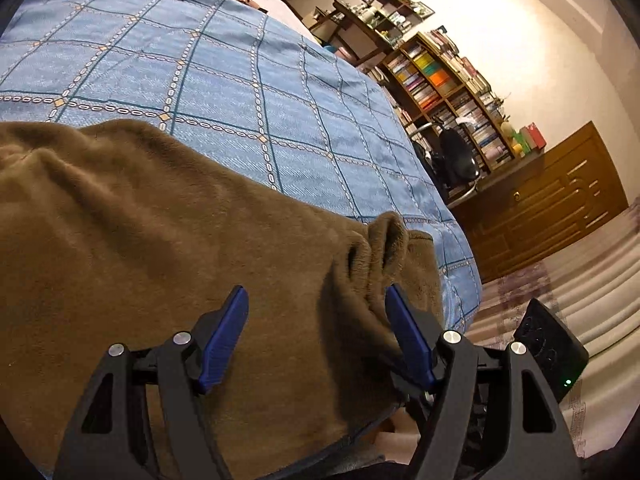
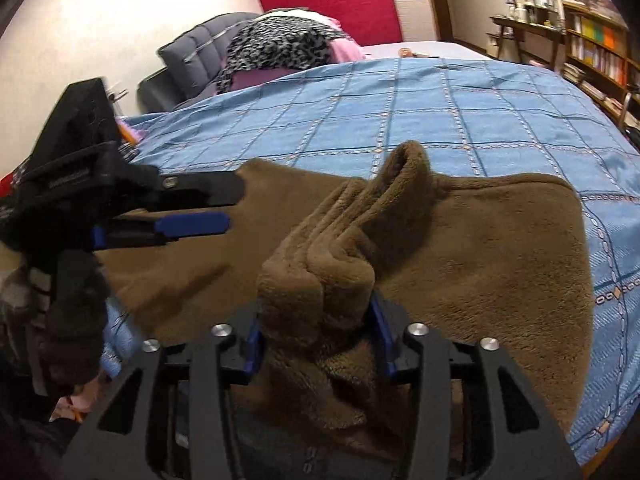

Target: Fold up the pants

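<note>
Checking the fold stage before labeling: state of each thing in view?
brown fleece pants: spread on the bed, one end bunched into a ridge.
left gripper: open, above the pants, holding nothing.
right gripper: bunched pants fabric between its fingers.
blue checked bedspread: laid flat under the pants.

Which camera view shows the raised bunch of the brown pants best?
The right wrist view: the bunch rises between the right gripper's fingers, its folds clear. The left wrist view shows it only smaller, by one finger.

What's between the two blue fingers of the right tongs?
A bunched fold of the brown pants fills the gap of the right tongs, seen in the right wrist view. It spreads out over the blue bedspread.
</note>
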Demonstrator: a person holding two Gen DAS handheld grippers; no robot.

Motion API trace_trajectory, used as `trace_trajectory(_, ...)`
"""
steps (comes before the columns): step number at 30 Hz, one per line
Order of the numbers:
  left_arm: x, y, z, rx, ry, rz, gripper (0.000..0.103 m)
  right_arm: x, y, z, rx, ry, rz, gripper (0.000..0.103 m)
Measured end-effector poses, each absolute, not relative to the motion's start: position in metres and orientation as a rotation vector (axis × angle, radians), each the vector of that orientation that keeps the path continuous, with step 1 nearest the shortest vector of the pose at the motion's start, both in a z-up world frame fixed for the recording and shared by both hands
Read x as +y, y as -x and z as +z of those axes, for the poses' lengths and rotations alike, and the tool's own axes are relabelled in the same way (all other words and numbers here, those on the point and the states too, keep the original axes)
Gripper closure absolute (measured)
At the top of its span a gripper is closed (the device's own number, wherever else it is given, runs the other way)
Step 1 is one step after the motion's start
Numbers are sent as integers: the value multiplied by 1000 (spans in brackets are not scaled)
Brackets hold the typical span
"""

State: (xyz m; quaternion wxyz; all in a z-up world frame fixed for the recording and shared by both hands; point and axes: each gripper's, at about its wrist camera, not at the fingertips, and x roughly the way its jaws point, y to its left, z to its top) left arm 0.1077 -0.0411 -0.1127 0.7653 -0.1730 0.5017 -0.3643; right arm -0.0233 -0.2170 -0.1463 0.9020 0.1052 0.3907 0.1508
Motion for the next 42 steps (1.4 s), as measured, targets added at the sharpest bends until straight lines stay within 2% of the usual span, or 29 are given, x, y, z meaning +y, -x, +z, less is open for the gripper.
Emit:
trace_trajectory(2, -45, -107, -113, 1100, 368, -803, 33, -215, 28, -146, 812, -224, 364, 45)
trace_trajectory(12, -61, -102, -118, 1161, 352, -815, 32, -240, 38, -140, 777, -332, 382, 47)
trace_trajectory(17, -62, -102, -120, 1169, 356, -804, 33, -248, 32, -143, 785, -345, 333, 63)
trace_trajectory(21, -64, -101, -117, 1170, 349, -808, 32, -237, 26, -148, 797, -308, 363, 63)
trace_trajectory(23, -66, -101, -116, 1171, 345, -814, 33, -230, 22, -152, 811, -262, 353, 79)
trace_trajectory(26, -69, -102, -117, 1180, 343, -822, 32, -225, 24, -152, 814, -223, 362, 88)
trace_trajectory(32, -76, -102, -124, 1213, 359, -855, 32, -217, 51, -132, 777, -151, 473, 88)
trace_trajectory(34, -81, -103, -129, 1235, 377, -870, 26, -210, 55, -138, 793, -125, 507, 88)
trace_trajectory(39, -96, -103, -139, 1272, 327, -860, 26, -216, 46, -158, 821, -176, 486, 87)
trace_trajectory(42, -102, -103, -146, 1279, 312, -858, 27, -227, 46, -157, 809, -207, 472, 76)
